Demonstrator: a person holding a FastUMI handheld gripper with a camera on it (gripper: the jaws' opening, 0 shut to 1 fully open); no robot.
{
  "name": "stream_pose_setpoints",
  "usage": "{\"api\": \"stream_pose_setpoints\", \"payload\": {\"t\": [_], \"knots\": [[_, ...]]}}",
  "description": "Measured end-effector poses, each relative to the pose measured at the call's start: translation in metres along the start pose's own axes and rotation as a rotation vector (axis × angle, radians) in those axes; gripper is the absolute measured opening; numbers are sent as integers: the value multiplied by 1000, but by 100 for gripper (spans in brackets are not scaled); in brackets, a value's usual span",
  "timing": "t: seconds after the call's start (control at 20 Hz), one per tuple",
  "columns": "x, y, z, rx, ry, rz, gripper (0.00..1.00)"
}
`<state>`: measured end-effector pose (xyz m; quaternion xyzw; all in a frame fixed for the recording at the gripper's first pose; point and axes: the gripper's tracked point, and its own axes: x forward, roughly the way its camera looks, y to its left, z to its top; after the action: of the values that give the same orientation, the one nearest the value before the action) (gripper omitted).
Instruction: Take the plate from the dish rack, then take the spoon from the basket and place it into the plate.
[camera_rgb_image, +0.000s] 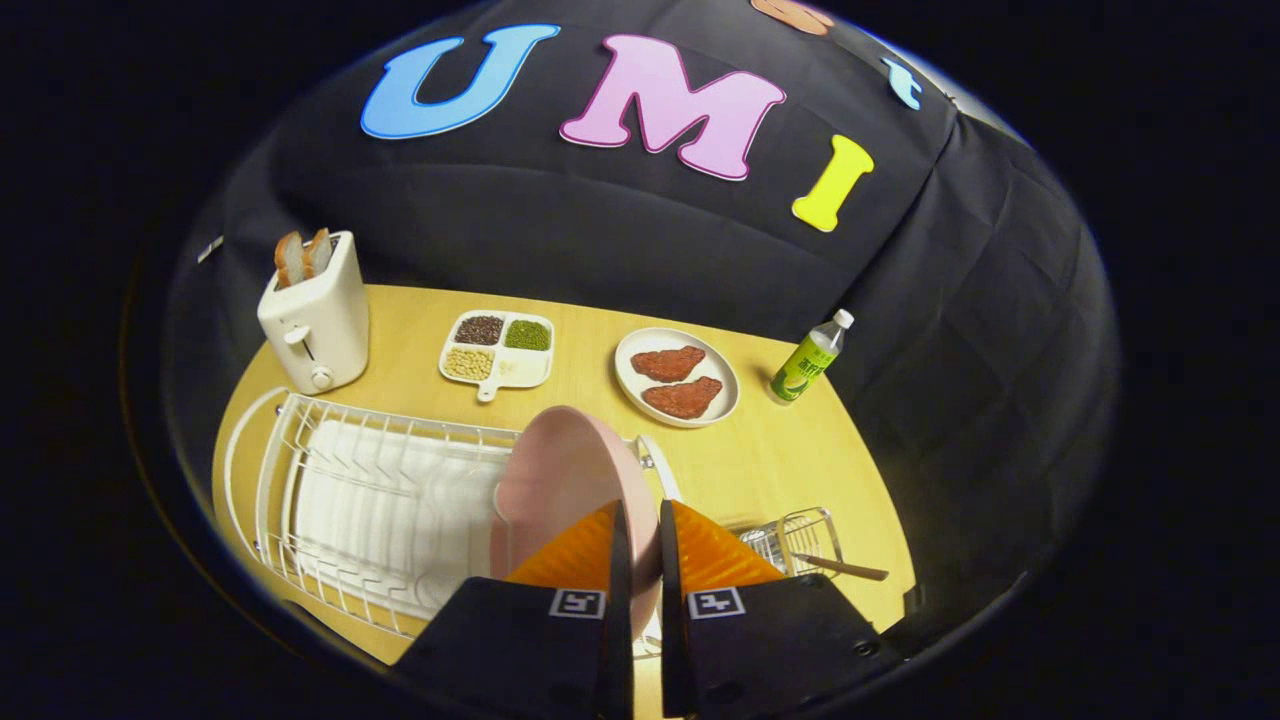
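Tongs (640, 540) pinch the upright pink plate's (565, 480) rim above the rack (330, 500).

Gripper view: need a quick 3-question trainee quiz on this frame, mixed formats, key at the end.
1. True or false: the fingers are closed on the rim of the pink plate, which stands on edge at the end of the white dish rack.
2. Multiple choice: where is the spoon? A) on the plate with two patties B) in the small wire basket, handle sticking out C) in the toaster
3. Fill in: the green bottle stands beside the ____ plate.

Key: 1 true; 2 B; 3 patty
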<state>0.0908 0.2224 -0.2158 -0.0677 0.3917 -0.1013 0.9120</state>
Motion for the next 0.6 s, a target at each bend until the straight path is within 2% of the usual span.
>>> {"api": "stream_pose_setpoints", "payload": {"t": [0.15,0.4,0.6], "knots": [[0,6,12,-26,-24,23,10],[-8,-1,32,-107,-66,9,10],[-14,-16,51,-189,-132,-61,9]]}}
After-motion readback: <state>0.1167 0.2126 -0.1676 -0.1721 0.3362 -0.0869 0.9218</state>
